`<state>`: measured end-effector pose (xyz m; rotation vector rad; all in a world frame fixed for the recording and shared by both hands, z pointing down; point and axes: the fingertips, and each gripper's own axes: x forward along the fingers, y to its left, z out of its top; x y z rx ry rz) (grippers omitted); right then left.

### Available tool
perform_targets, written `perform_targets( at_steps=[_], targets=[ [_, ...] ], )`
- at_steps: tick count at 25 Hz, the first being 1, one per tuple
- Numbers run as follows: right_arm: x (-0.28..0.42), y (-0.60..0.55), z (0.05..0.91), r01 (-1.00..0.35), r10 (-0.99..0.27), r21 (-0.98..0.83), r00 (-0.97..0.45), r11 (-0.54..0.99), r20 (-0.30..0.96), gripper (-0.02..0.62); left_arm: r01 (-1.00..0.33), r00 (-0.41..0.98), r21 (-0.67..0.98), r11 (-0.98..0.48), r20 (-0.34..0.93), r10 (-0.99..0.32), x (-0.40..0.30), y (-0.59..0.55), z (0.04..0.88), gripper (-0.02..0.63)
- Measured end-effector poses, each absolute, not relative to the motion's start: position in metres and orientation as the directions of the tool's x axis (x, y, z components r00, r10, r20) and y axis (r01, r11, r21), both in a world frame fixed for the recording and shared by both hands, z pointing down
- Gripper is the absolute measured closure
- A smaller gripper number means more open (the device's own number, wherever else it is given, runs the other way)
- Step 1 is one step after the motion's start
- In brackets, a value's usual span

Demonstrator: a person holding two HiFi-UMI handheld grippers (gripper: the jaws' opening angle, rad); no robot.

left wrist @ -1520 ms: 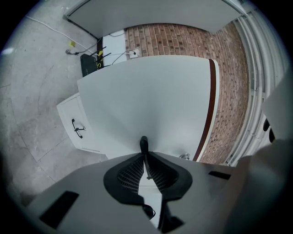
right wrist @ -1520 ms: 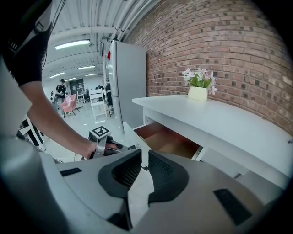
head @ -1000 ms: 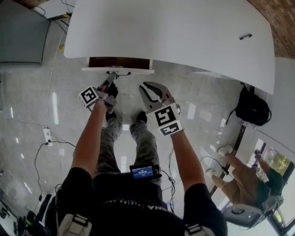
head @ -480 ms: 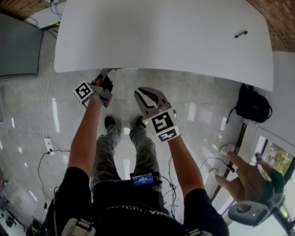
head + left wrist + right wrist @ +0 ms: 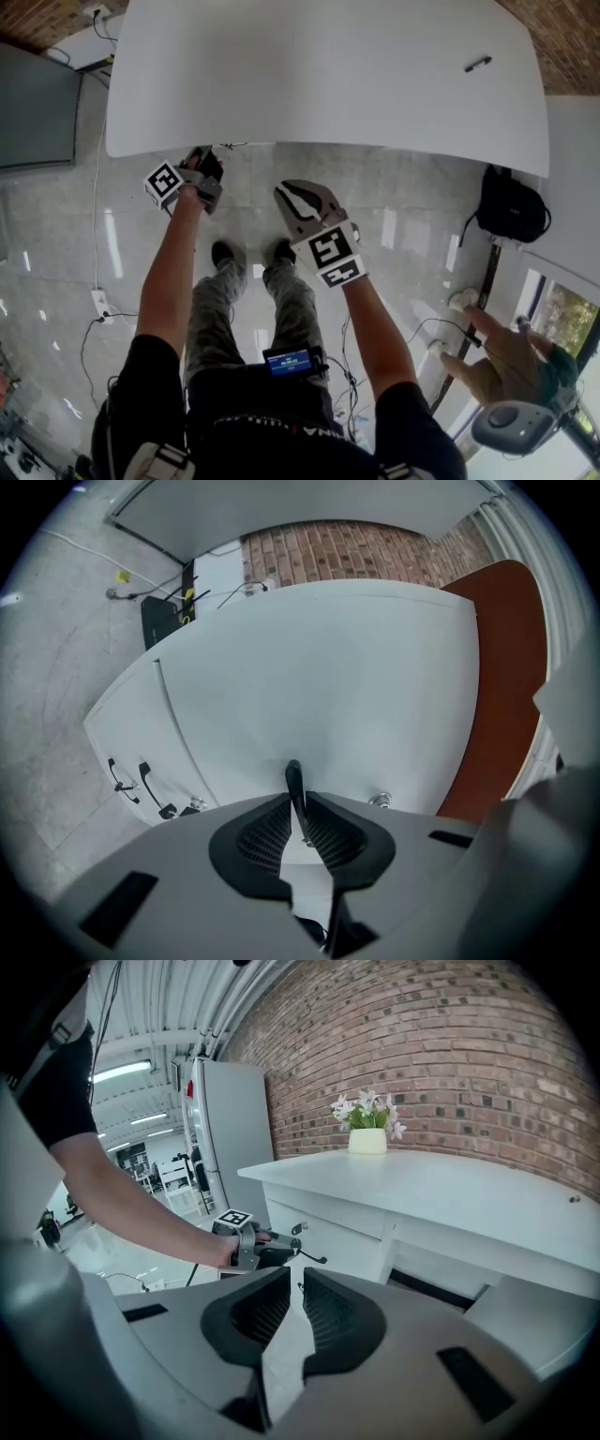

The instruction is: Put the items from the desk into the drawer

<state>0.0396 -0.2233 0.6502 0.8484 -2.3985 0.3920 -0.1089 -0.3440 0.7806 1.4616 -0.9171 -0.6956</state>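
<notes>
At the left, my left gripper (image 5: 206,161) points level at the shut drawer (image 5: 319,686), under the near edge of the surface (image 5: 319,75). Its jaws have just been opening and stand narrowly apart. The dark drawer handle (image 5: 293,778) runs between the pads, and I judge it is no longer squeezed. My right gripper (image 5: 292,192) hangs at the middle, just off that edge, jaws a narrow slit apart with nothing in them. The item I see left is a dark pen (image 5: 478,64), far right and toward the back, its long axis nearly side to side. I judge the right hand nearer, with bare surface between. A flower pot (image 5: 367,1140) sits by the brick wall; a black backpack (image 5: 511,216) lies on the floor at right.
</notes>
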Motion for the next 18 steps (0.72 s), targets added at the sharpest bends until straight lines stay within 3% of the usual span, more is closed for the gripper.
perform_targets(
  at_steps=[3, 9, 14, 18],
  targets=[
    [0.039, -0.218, 0.643, -0.645, -0.479, -0.086, -0.643, 0.759, 0.598, 0.543, -0.164, 0.516, 0.985, 0.054, 0.132, -0.847, -0.112, -0.34, 0.784, 0.558],
    [0.036, -0.198, 0.626, -0.634, -0.474, -0.075, -0.646, 0.77, 0.599, 0.543, -0.23, 0.52, 0.967, 0.109, 0.217, -0.826, -0.125, -0.322, 0.79, 0.494],
    [0.038, -0.193, 0.612, -0.636, -0.478, -0.064, -0.639, 0.769, 0.602, 0.543, -0.464, 0.553, 0.881, 0.086, 0.364, -0.749, -0.126, -0.287, 0.784, 0.494],
    [0.034, -0.186, 0.588, -0.627, -0.477, -0.053, -0.641, 0.777, 0.601, 0.543, -0.577, 0.592, 0.816, -0.033, 0.39, -0.705, -0.12, -0.255, 0.747, 0.501]
  ],
)
